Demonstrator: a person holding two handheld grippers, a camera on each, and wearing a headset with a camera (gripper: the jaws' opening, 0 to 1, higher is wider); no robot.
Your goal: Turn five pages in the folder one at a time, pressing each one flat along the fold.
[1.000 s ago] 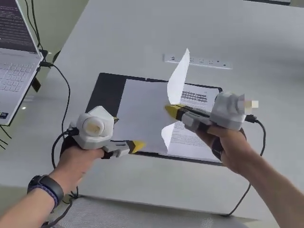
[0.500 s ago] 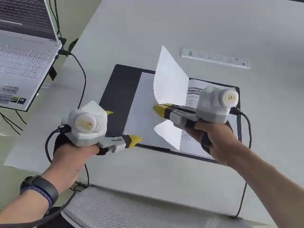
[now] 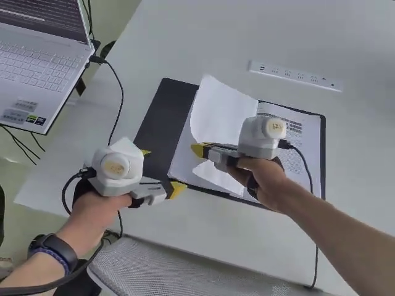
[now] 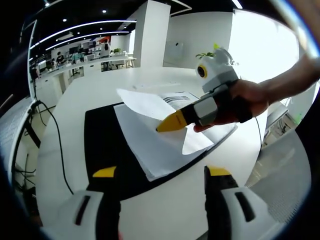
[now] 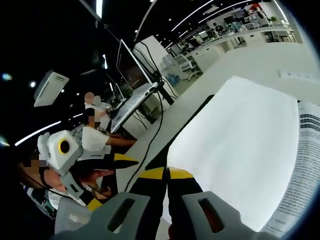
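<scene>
Tipped further left from near-upright: page [image 3: 219,114], pinched in the closed fingers of the right gripper [image 3: 199,150], mid-frame over the open folder [image 3: 162,120]. At lower left, left gripper [image 3: 160,169], fingers wide, empty. Mid-turn, seemingly; next calls for laying it down and pressing along the fold.

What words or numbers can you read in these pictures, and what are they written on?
Nothing can be read for certain.
Printed page in the folder: rows of black print, too small to read.
Laptop screen: lines of text, too blurred to read.
Laptop stickers: too small to read.
Lifted page: blank on the side that shows.
</scene>
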